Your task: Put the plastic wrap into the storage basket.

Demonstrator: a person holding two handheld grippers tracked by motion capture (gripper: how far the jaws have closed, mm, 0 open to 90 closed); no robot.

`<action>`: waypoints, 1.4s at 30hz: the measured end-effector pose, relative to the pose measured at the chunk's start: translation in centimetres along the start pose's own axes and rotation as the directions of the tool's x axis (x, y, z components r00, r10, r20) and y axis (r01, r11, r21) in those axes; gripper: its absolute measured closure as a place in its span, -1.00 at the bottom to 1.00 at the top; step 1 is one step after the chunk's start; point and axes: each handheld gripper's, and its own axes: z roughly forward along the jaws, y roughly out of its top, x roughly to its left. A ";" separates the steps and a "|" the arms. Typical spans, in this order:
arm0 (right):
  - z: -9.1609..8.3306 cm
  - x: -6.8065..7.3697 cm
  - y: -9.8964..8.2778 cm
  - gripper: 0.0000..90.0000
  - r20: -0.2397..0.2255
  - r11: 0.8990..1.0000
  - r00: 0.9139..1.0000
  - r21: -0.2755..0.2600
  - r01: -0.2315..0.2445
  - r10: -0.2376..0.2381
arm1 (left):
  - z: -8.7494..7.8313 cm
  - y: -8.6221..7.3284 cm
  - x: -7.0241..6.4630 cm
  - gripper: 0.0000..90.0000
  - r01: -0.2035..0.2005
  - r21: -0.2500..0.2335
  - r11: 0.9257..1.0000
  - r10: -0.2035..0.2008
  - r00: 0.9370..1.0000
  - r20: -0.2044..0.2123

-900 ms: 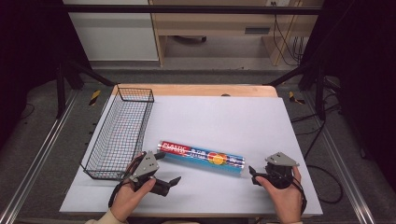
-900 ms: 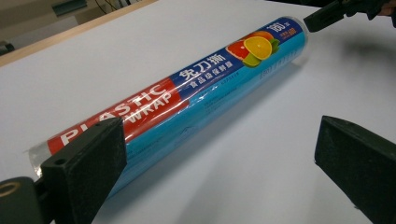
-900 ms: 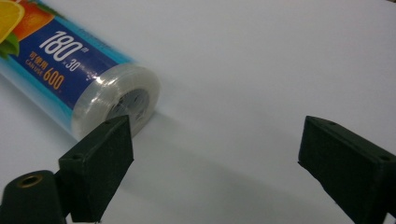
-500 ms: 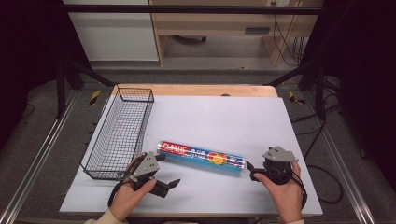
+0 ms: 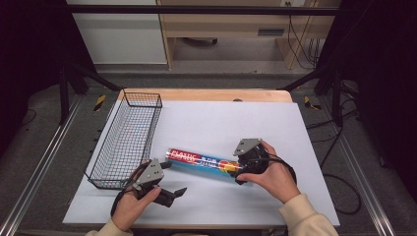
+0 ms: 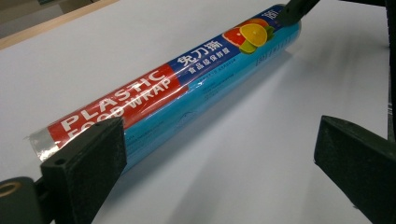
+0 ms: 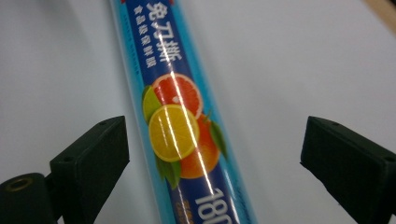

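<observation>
Two grippers, jaws wide, nothing held | right gripper (image 5: 244, 166) straddles plastic wrap roll (image 5: 199, 161) | wire basket (image 5: 129, 135) beside

Roll of plastic food wrap (image 5: 204, 164): glossy printed film sleeve, smooth, with streaks of glare; crinkled clear film at its 9 o'clock end.
Basket (image 5: 129, 137): thin dark wire mesh, metal.
Counter (image 5: 221, 123): matt white sheet, smooth; bare pale wood strip along its 12 o'clock edge.
Jaws: matt black pads, faintly grainy.
Sleeve (image 5: 305, 216): soft cream cloth.
</observation>
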 end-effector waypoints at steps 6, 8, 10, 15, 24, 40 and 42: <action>2.9 -0.3 -0.5 -0.79 -0.091 0.998 0.996 0.054 0.027 -0.022 | 0.1 0.0 0.1 -0.94 -0.002 0.010 1.000 0.002 1.000 0.008; 3.4 -0.3 -0.5 -0.75 -0.111 0.997 0.993 0.060 0.041 -0.034 | 0.1 0.0 0.1 -0.94 -0.004 0.012 1.000 0.004 1.000 0.009; 3.8 -0.3 -0.4 -0.77 -0.132 0.998 0.991 0.058 0.037 -0.029 | 0.1 -0.1 0.1 -0.94 -0.003 0.015 1.000 0.003 1.000 0.011; 4.6 -0.4 0.0 -0.75 -0.157 0.997 0.987 0.063 0.033 -0.023 | 0.2 -0.1 0.1 -0.93 -0.005 0.022 1.000 0.004 1.000 0.018; 5.6 -0.5 0.1 -0.72 -0.186 0.994 0.982 0.102 0.038 -0.019 | 0.3 -0.2 0.0 -0.93 -0.006 0.028 1.000 0.005 1.000 0.024; 6.6 -0.2 0.8 -0.34 -0.210 0.971 0.976 0.213 0.110 -0.064 | 0.1 0.0 0.2 -0.92 -0.008 0.039 0.999 0.007 1.000 0.028; 6.6 -0.2 0.7 -0.33 -0.204 0.972 0.975 0.198 0.125 -0.084 | -0.1 0.2 0.3 -0.91 -0.009 0.034 0.999 0.008 1.000 0.025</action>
